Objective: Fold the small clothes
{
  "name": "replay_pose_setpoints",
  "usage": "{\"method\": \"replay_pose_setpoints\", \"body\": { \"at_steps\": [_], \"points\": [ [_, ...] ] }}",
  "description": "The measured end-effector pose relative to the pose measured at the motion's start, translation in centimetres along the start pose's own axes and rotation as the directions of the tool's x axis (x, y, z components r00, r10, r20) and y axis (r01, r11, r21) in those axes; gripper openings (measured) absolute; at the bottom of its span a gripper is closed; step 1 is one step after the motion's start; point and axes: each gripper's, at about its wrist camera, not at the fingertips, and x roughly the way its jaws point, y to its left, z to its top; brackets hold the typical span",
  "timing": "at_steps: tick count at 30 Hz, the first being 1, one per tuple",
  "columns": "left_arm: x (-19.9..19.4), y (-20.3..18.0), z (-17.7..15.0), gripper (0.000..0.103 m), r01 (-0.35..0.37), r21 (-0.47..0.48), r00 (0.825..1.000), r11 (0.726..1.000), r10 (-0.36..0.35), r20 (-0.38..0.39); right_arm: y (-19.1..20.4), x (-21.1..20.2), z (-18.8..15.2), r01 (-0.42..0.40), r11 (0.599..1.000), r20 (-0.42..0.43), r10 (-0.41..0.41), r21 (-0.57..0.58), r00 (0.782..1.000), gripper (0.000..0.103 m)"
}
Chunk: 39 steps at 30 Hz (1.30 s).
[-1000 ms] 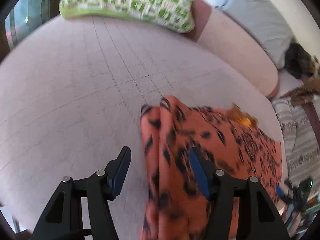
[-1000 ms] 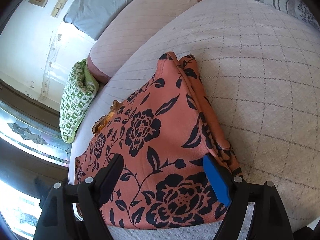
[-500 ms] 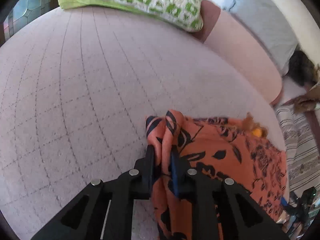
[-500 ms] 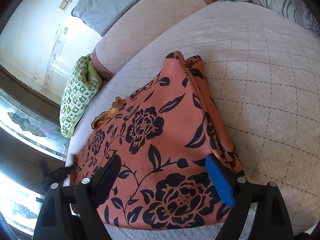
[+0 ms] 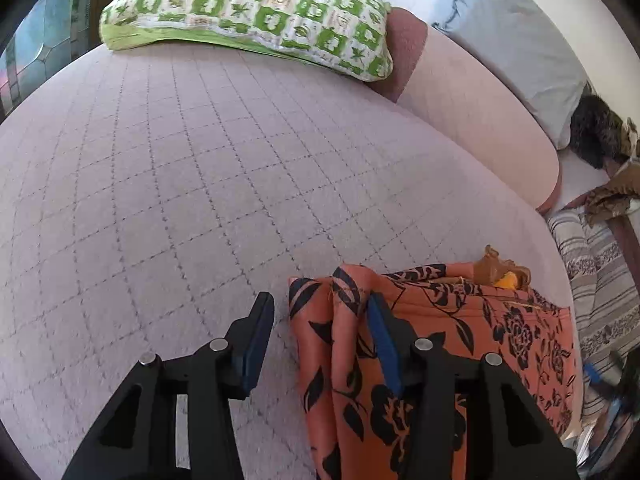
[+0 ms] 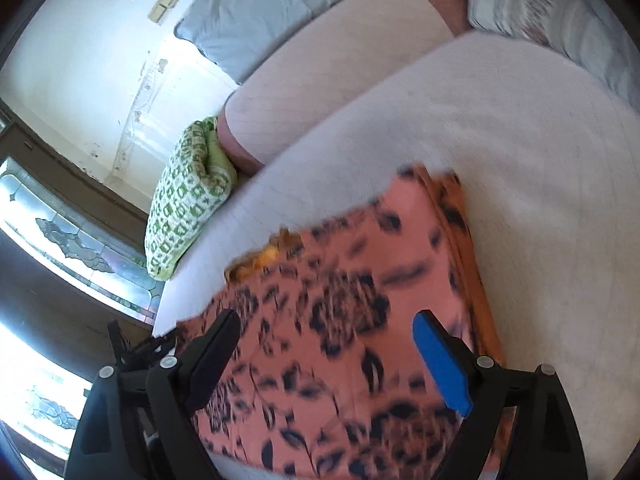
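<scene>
An orange cloth [image 5: 448, 344] with a black flower print lies folded on a pale quilted bed [image 5: 192, 184], near the bed's edge. In the left wrist view its folded corner bunches up into a soft ridge. A bit of brown and yellow fabric [image 5: 500, 272] pokes out at the cloth's far edge.

The left gripper [image 5: 320, 332] sits low over that bunched corner. Its fingers are opening: the one with the blue pad [image 5: 384, 348] rests against the ridge of the cloth, while the other finger [image 5: 256, 336] stands clear of it over bare quilt. The fold sits between them, but they do not press on it from both sides.

The right gripper [image 6: 324, 360] hangs above the flat middle of the cloth, seen blurred in the right wrist view. Its fingers are spread wide, one dark [image 6: 212, 356] and one blue [image 6: 440, 364], with nothing clamped between them; the cloth shows below the gap.

A green and white checked pillow [image 5: 256, 12] lies at the far side of the bed, touching a long pink bolster [image 5: 480, 120]. A grey pillow [image 5: 516, 40] leans behind the bolster against a white wall [image 6: 80, 60]. A striped cushion [image 5: 600, 288] lies off past the cloth at the right of the left wrist view.
</scene>
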Motion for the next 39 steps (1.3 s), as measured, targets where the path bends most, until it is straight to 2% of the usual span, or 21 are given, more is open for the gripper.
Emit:
{"method": "replay_pose_setpoints", "body": {
  "at_steps": [1,3,4,5,6,7,8,10,12,15,18,21,22,25,30,31,33,34,36,37,39],
  "points": [
    [0.3,-0.1,0.0,0.047,0.000,0.004,1.000,1.000,0.000,0.000,-0.2,0.8,1.1,-0.033,0.999,-0.012,0.033,0.021,0.999,0.090],
    [1.1,-0.4,0.0,0.027,-0.021,0.034,1.000,0.999,0.022,-0.010,-0.8,2.4,2.9,-0.080,0.995,-0.025,0.081,0.065,0.996,0.090],
    [1.3,-0.5,0.0,0.026,-0.043,0.050,0.999,0.998,0.044,-0.014,-1.5,3.4,3.6,-0.109,0.990,-0.038,0.112,0.091,0.993,0.090],
    [1.8,-0.6,0.1,0.025,-0.048,0.052,0.999,0.997,0.049,-0.015,-2.5,4.6,4.2,-0.093,0.989,-0.052,0.099,0.118,0.994,0.090],
    [2.0,-0.5,0.2,0.024,-0.049,0.048,0.999,0.998,0.049,-0.016,-4.2,5.8,4.6,0.009,0.989,-0.068,0.001,0.149,0.998,0.090],
    [2.3,-0.2,0.3,0.024,-0.045,0.034,0.999,0.998,0.046,-0.019,-5.8,6.6,4.5,0.070,0.976,-0.080,-0.054,0.205,0.995,0.089],
    [2.4,-0.1,0.3,0.024,-0.042,0.026,0.999,0.999,0.043,-0.024,-7.2,6.8,4.3,0.036,0.961,-0.059,-0.021,0.273,0.998,0.086],
    [2.4,-0.1,0.5,0.024,-0.042,0.018,0.999,0.999,0.043,-0.029,-6.9,5.8,4.2,-0.007,0.960,-0.027,0.015,0.280,1.000,0.086],
    [1.9,-0.1,0.4,0.027,-0.051,0.027,0.998,0.998,0.051,-0.023,-5.5,4.7,3.9,-0.015,0.972,-0.032,0.023,0.235,0.999,0.086],
    [-0.7,-0.9,-0.3,0.032,-0.039,0.046,0.999,0.998,0.037,0.031,-4.2,3.1,2.8,-0.032,0.978,-0.030,0.039,0.205,0.999,0.086],
    [-4.3,-2.5,-2.1,0.040,-0.041,0.094,0.995,0.995,0.032,0.099,-2.6,1.2,0.7,-0.046,0.987,-0.044,0.054,0.155,0.998,0.086],
    [-6.7,-3.4,-4.1,0.051,-0.024,0.106,0.992,0.994,0.011,0.122,0.0,0.1,-2.2,-0.064,0.995,-0.081,0.071,0.077,0.994,0.086],
    [-7.5,-3.6,-4.9,0.051,-0.019,0.112,0.992,0.994,0.004,0.129,0.7,-0.3,-3.2,-0.063,0.997,-0.087,0.067,0.050,0.994,0.086],
    [-8.3,-3.8,-7.2,0.053,-0.007,0.110,0.993,0.994,-0.006,0.121,1.2,-1.3,-5.8,-0.049,0.999,-0.090,0.051,0.025,0.995,0.086],
    [-7.8,-2.5,-9.8,0.053,0.011,0.045,0.999,0.999,-0.013,0.053,0.8,-1.6,-7.8,-0.054,0.998,-0.101,0.058,0.037,0.993,0.086],
    [-7.7,-2.4,-10.2,0.051,0.010,0.047,0.999,0.999,-0.012,0.039,0.9,-1.6,-7.9,-0.056,0.998,-0.100,0.059,0.036,0.993,0.086],
    [-7.4,-2.2,-11.1,0.005,-0.039,0.076,0.999,0.996,0.039,0.003,0.9,-1.1,-8.0,-0.060,0.998,-0.106,0.062,0.024,0.992,0.086],
    [-6.9,-1.9,-11.3,0.005,-0.054,0.070,0.998,0.996,0.055,-0.009,0.8,-0.5,-8.1,-0.049,0.999,-0.114,0.050,0.018,0.992,0.086],
    [-6.0,0.2,-11.2,0.005,0.013,-0.049,0.999,0.999,-0.015,-0.043,-0.7,0.7,-8.4,0.008,0.998,-0.149,0.000,0.056,0.989,0.086],
    [-6.3,1.0,-10.9,0.005,0.051,-0.120,0.997,0.991,-0.057,-0.045,-1.3,1.1,-8.6,-0.006,0.997,-0.149,0.019,0.083,0.989,0.086],
    [-7.0,0.6,-10.8,0.006,0.047,-0.108,0.998,0.993,-0.051,-0.034,-1.5,0.9,-8.6,-0.024,0.995,-0.130,0.037,0.099,0.991,0.086]
  ]
}}
